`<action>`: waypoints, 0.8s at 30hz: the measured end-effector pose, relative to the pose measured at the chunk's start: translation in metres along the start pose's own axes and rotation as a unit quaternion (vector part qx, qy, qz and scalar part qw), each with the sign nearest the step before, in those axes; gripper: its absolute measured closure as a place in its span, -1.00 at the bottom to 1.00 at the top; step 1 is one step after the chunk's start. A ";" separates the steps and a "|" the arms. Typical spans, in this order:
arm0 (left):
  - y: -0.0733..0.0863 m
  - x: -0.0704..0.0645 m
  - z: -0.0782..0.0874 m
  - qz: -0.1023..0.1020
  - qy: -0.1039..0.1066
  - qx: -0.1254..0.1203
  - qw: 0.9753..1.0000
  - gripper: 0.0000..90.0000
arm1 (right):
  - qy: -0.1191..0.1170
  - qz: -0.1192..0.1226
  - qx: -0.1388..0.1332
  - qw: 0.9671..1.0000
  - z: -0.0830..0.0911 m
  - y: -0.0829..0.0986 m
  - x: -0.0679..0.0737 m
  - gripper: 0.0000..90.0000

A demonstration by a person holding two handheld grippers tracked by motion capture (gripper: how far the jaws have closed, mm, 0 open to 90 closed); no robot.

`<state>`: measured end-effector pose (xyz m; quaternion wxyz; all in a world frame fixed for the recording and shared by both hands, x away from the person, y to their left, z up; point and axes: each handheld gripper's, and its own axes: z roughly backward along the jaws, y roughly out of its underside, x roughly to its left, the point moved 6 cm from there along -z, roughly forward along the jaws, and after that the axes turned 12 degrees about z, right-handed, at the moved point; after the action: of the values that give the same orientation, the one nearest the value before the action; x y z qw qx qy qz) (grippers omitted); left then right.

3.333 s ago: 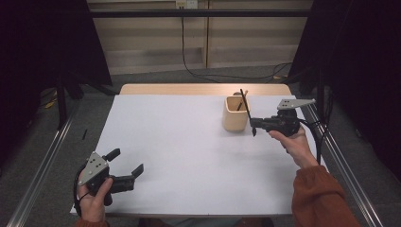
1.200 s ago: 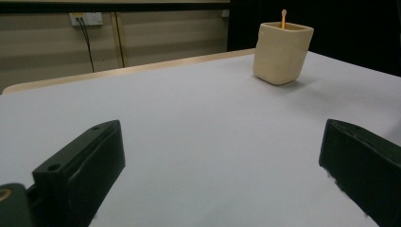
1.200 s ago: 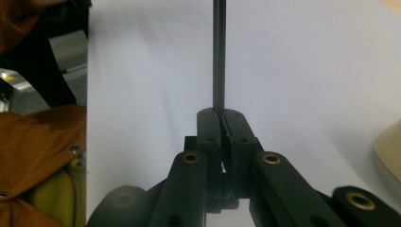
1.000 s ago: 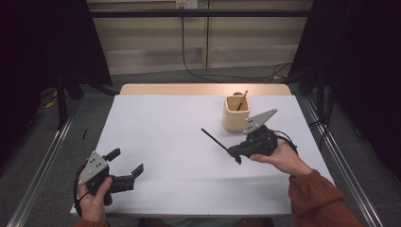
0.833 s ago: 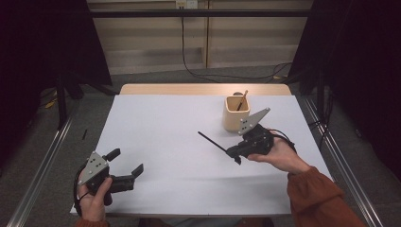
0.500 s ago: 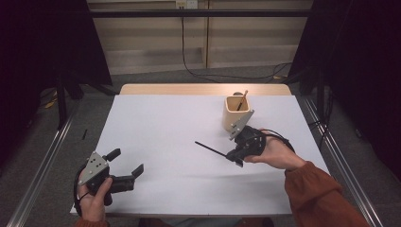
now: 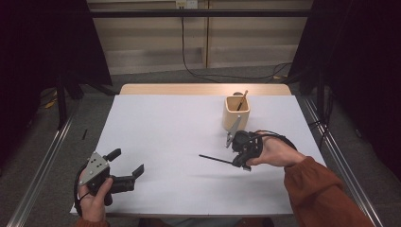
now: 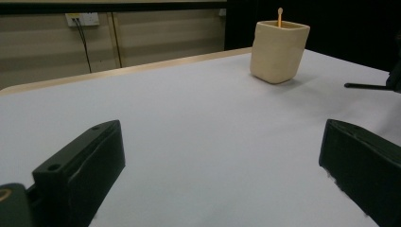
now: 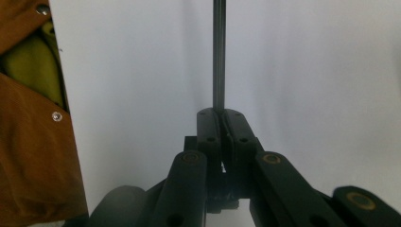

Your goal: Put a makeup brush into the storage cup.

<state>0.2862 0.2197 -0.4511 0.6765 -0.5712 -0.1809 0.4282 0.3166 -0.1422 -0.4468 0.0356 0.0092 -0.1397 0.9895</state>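
Right gripper view: right gripper [image 9: 220, 118] clamps black stick [image 9: 218, 56].

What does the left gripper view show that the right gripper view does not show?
The left gripper view has the beige cup with a thin wooden stick standing in it, and the left gripper with its jaws wide apart. The right gripper view has the right gripper shut on the black stick, and an orange sleeve. Both have the white table and the black stick.
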 end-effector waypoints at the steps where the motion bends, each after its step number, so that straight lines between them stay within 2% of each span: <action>1: 0.000 0.000 0.000 -0.001 0.000 0.001 1.000 -0.98 | -0.001 0.002 0.008 1.000 -0.002 0.001 -0.001 0.91; 6: 0.000 -0.002 0.000 -0.005 0.004 0.000 1.000 -0.97 | 0.001 -0.003 0.033 0.999 -0.007 0.006 -0.004 0.91; 9: 0.000 -0.004 -0.001 -0.008 0.009 0.003 1.000 -0.98 | -0.002 -0.004 0.034 0.999 -0.007 0.007 -0.005 0.91; 13: -0.001 -0.006 0.000 -0.013 0.011 0.005 1.000 -0.97 | -0.002 -0.002 0.027 1.000 -0.006 0.006 -0.003 0.91; 16: -0.003 -0.007 0.000 -0.003 0.012 0.009 1.000 -0.97 | -0.003 0.000 0.022 1.000 -0.007 0.005 -0.002 0.91; 20: -0.010 -0.010 0.003 -0.006 0.012 -0.005 1.000 -0.98 | -0.006 0.001 0.015 1.000 -0.008 0.004 -0.001 0.91; 24: -0.020 -0.011 0.006 -0.001 0.017 -0.016 1.000 -0.98 | -0.006 -0.002 0.011 1.000 -0.010 0.004 -0.001 0.91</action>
<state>0.2827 0.2157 -0.4284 0.6706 -0.5893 -0.1768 0.4144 0.3168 -0.1428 -0.4579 0.0364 0.0158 -0.1287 0.9909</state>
